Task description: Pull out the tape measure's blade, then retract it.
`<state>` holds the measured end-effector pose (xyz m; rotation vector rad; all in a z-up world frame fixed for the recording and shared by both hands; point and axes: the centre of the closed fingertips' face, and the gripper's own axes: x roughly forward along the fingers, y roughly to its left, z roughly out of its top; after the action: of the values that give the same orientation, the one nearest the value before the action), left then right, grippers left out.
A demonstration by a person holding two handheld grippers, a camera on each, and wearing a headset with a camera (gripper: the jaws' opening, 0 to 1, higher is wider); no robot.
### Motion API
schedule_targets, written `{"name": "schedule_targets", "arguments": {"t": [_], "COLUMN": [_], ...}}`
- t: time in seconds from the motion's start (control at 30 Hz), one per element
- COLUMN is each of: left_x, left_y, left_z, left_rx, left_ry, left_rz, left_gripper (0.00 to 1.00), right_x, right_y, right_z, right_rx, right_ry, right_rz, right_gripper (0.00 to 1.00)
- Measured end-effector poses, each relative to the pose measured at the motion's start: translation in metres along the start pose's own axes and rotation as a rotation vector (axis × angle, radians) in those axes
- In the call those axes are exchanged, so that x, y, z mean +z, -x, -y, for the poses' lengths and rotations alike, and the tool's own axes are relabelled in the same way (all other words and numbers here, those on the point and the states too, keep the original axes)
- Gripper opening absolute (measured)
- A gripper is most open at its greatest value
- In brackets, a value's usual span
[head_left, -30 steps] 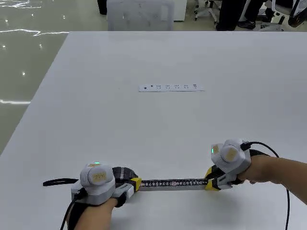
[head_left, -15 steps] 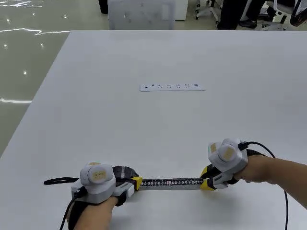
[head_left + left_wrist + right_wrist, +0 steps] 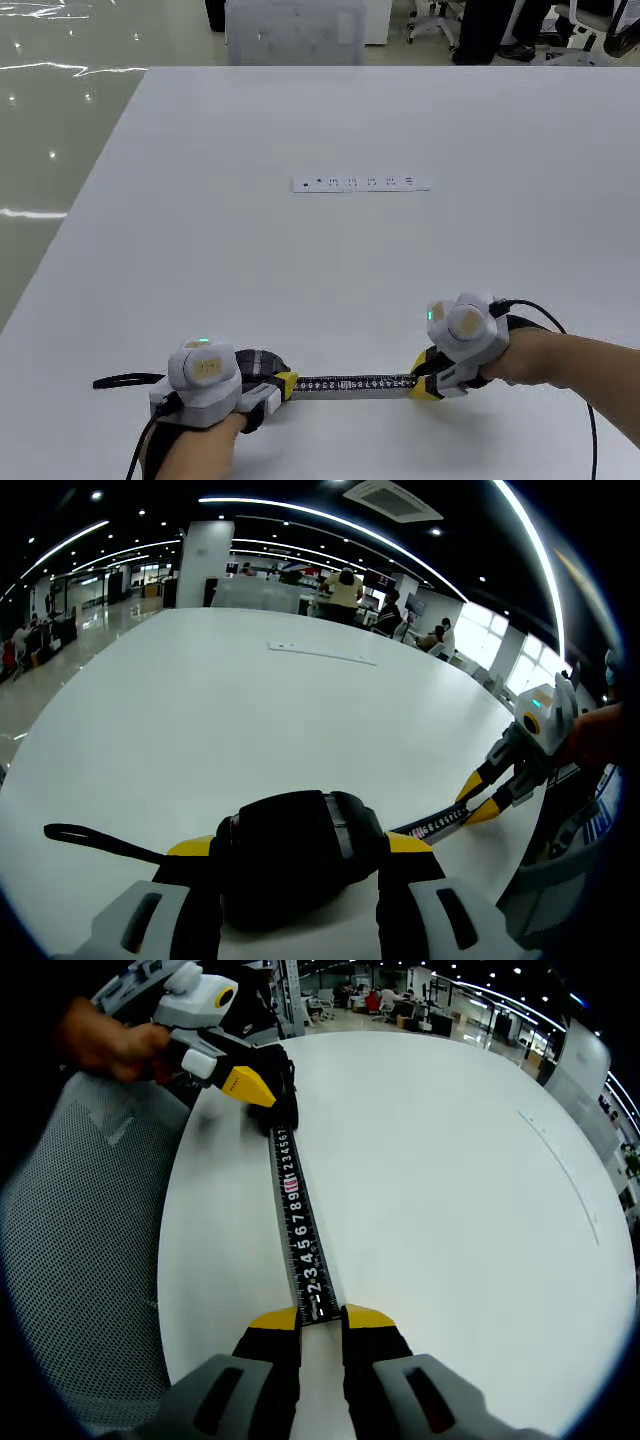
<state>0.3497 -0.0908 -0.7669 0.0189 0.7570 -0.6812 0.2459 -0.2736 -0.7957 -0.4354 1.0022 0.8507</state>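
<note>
Clamping the tape measure point(image 3: 290, 875) between its jaws is your left gripper point(image 3: 300, 846). Your right gripper point(image 3: 320, 1317) pinches the blade point(image 3: 298, 1230) between its jaws.

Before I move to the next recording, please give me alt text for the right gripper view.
The right gripper pinches the tip of a tape measure blade, which lies pulled out across the white table to the black case held in the left gripper at upper left. A grey mesh chair sits beside the table's edge.

Black tape measure point(image 3: 295, 855), white table point(image 3: 300, 270)
</note>
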Motion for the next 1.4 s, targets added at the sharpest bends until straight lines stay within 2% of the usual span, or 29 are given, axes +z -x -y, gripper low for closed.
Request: {"name": "schedule_targets", "arguments": {"t": [0.8, 1.03, 1.4], "left_x": [0.000, 0.000, 0.000], "left_y": [0.000, 0.000, 0.000], "left_z": [0.000, 0.000, 0.000], "left_rx": [-0.003, -0.005, -0.005], "left_ry": [0.003, 0.002, 0.001], "left_rz": [-0.002, -0.004, -0.004], "left_gripper": [0.59, 0.59, 0.59], "right_x": [0.020, 0.031, 0.035], "right_y": [-0.012, -0.018, -0.021], "right_z": [-0.005, -0.008, -0.007], "right_rx": [0.002, 0.007, 0.007], "right_ry": [-0.007, 0.001, -0.002], "right_rz": [0.031, 0.042, 0.047], "right_gripper": [0.13, 0.13, 0.13]}}
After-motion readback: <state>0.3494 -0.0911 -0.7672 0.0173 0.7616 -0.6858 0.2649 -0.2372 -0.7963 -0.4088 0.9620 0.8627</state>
